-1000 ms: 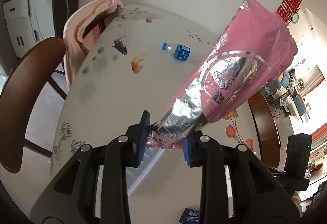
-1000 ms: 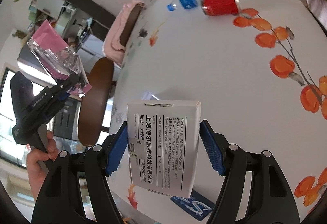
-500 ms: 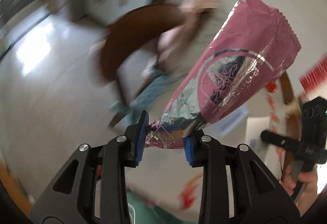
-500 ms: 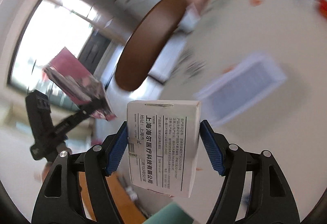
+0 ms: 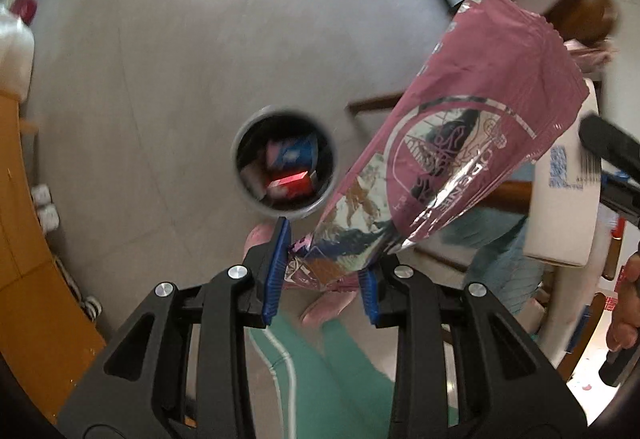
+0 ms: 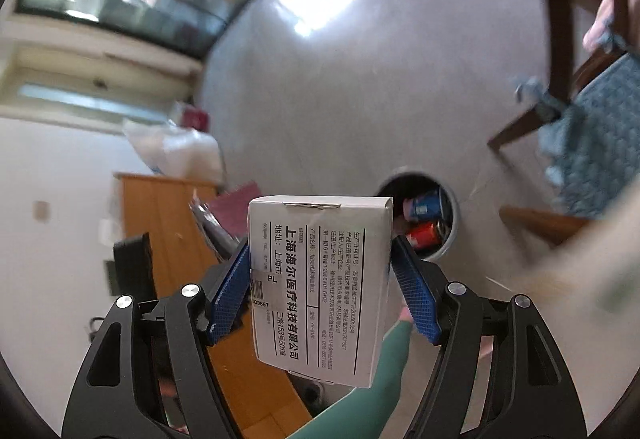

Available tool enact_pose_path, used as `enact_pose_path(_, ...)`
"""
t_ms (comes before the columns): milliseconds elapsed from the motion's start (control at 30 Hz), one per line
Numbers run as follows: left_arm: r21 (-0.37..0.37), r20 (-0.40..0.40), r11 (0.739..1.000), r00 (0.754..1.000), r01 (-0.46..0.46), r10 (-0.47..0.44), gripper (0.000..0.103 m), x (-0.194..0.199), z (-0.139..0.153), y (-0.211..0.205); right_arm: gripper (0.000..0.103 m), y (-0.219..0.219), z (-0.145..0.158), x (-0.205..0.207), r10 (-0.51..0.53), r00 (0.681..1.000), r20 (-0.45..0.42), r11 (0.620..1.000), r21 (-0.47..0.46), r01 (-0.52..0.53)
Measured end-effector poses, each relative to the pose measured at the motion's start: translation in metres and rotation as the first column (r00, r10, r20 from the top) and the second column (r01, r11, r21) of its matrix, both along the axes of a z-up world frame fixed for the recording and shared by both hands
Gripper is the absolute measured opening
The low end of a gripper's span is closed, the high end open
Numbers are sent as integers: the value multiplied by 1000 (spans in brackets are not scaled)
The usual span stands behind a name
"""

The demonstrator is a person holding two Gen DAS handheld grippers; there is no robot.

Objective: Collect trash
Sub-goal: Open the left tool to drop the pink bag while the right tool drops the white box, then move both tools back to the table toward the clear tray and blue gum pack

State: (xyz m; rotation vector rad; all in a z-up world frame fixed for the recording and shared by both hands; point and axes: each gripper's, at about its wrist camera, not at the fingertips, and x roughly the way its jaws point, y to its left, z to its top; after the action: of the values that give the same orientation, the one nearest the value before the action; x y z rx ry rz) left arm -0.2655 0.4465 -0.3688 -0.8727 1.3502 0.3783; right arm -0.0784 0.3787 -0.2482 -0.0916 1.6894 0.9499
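My left gripper (image 5: 324,271) is shut on the crumpled end of a pink and silver snack bag (image 5: 460,143), held above the floor. A round grey trash bin (image 5: 240,167) stands on the floor below and ahead, with cans and wrappers inside. My right gripper (image 6: 320,279) is shut on a white cardboard box (image 6: 320,279) with black printed text. The bin shows in the right wrist view (image 6: 452,215) just behind the box's right edge. The box also shows in the left wrist view (image 5: 560,207) at the right, and the bag in the right wrist view (image 6: 236,207) at the left.
Grey tiled floor (image 5: 160,59) surrounds the bin. An orange wooden cabinet (image 6: 168,223) stands at the left. A wooden chair with a blue cushion (image 6: 592,143) is at the right. White bags (image 6: 176,151) lie by the cabinet. The person's green-trousered legs (image 5: 340,379) are below.
Both grippers swung away from the table and now point down at the floor over the trash bin. Each still holds its item.
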Motion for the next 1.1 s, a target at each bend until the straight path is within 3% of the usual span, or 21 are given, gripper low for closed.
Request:
enact_pose_path(167, -84, -68, 996, 998, -3, -3, 32, 4, -97, 18, 70, 31, -119, -9, -43, 997, -67, 987, -157, 32)
enact_pose_path(300, -138, -108, 990, 994, -27, 12, 33, 11, -173, 22, 70, 32, -202, -7, -109, 987, -120, 974, -212, 82)
enact_pose_path(367, -154, -123, 987, 992, -39, 19, 33, 13, -205, 22, 70, 28, -233, -2, -126, 985, -122, 965, -247, 92)
enact_pose_path(500, -155, -139, 987, 990, -51, 30, 43, 24, -260, 25, 70, 22, -302, 0, -172, 976, -131, 939, -323, 122)
enact_pose_path(700, -203, -189, 978, 982, -46, 7, 51, 34, -327, 23, 72, 12, -363, -1, -242, 959, -150, 912, -374, 172)
enact_pose_path(867, -182, -210, 983, 975, 32, -71, 64, 34, -328, 10, 75, -2, -367, -1, -283, 943, -173, 898, -394, 197)
enact_pose_path(1000, -185, -187, 983, 981, 18, -53, 64, 33, -292, 14, 75, -5, -331, 5, -268, 950, -161, 915, -351, 198)
enact_pose_path(1100, -147, -157, 989, 986, 24, -48, 64, 28, -243, 22, 75, -2, -296, 8, -250, 957, -147, 930, -310, 195)
